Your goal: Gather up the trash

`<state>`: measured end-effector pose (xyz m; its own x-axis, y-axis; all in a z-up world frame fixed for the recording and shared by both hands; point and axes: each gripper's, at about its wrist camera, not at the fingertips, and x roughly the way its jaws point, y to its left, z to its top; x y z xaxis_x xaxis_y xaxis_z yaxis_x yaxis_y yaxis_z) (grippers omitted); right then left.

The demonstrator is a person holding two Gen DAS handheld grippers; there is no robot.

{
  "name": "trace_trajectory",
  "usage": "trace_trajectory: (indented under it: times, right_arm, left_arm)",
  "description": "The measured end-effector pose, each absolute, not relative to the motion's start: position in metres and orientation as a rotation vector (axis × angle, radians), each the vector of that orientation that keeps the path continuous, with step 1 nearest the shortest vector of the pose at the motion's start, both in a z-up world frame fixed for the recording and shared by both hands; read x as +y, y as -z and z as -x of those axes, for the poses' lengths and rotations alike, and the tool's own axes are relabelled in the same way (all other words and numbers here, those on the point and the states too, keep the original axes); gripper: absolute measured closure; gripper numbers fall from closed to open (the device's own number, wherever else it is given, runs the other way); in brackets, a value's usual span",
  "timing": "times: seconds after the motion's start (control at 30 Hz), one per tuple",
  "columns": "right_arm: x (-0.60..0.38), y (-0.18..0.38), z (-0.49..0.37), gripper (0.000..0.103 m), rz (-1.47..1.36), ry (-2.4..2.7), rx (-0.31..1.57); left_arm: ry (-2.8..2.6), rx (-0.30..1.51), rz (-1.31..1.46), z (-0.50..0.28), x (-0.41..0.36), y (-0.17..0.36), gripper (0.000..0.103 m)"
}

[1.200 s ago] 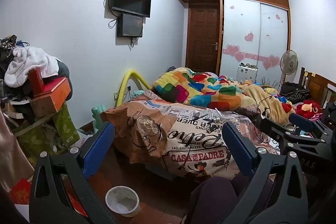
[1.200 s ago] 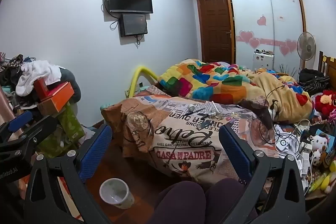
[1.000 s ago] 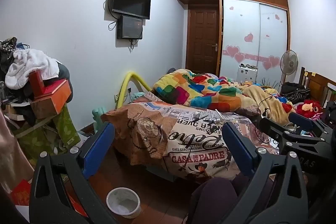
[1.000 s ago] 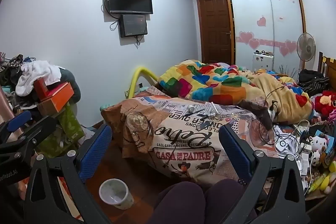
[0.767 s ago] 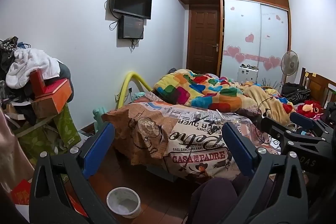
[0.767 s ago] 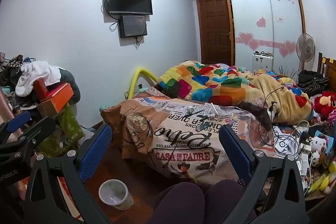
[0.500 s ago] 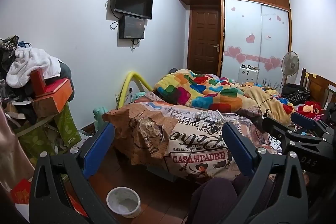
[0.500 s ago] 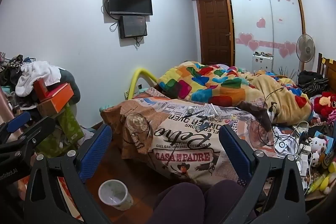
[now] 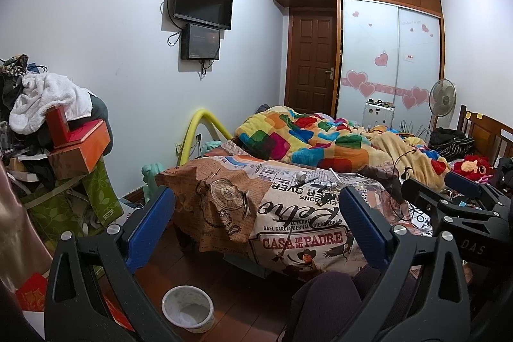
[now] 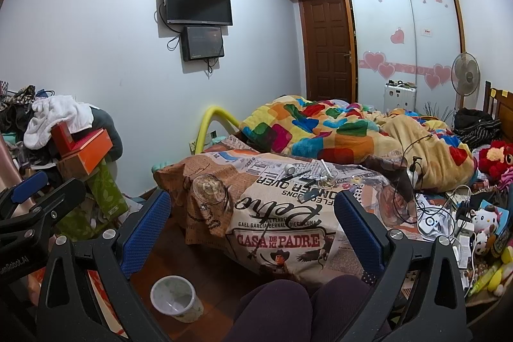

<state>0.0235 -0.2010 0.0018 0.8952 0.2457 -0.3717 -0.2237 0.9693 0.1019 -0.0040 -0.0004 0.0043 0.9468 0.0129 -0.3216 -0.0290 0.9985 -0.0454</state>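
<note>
Both grippers are open and empty, held level above my lap and facing the bed. My left gripper (image 9: 256,220) and my right gripper (image 10: 253,220) have blue pads spread wide. Small bits of clutter and trash (image 10: 315,178) lie on the printed bedspread (image 10: 279,213) at the foot of the bed; they also show in the left wrist view (image 9: 320,181). A small white waste bin (image 9: 188,311) stands on the wood floor below the left gripper, also seen in the right wrist view (image 10: 174,297). The right gripper shows in the left view (image 9: 455,201), the left in the right view (image 10: 35,201).
A colourful quilt (image 9: 307,140) covers the bed. Piled boxes and clothes (image 9: 64,143) stand at the left wall. Cables, chargers and plush toys (image 10: 458,220) crowd the right side. A fan (image 10: 465,76), wardrobe and closed door are at the far end.
Both views have drifted slightly; the bed and bin sit almost where they were. The grippers have stayed open.
</note>
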Motion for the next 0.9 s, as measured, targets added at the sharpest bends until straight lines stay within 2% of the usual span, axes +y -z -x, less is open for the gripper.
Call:
trace_trajectory:
  times: [0.9]
  right_arm:
    - [-0.201, -0.006, -0.021, 0.002, -0.056, -0.247, 0.392]
  left_arm:
    - [-0.022, 0.323, 0.05, 0.004, -0.003, -0.009, 0.0]
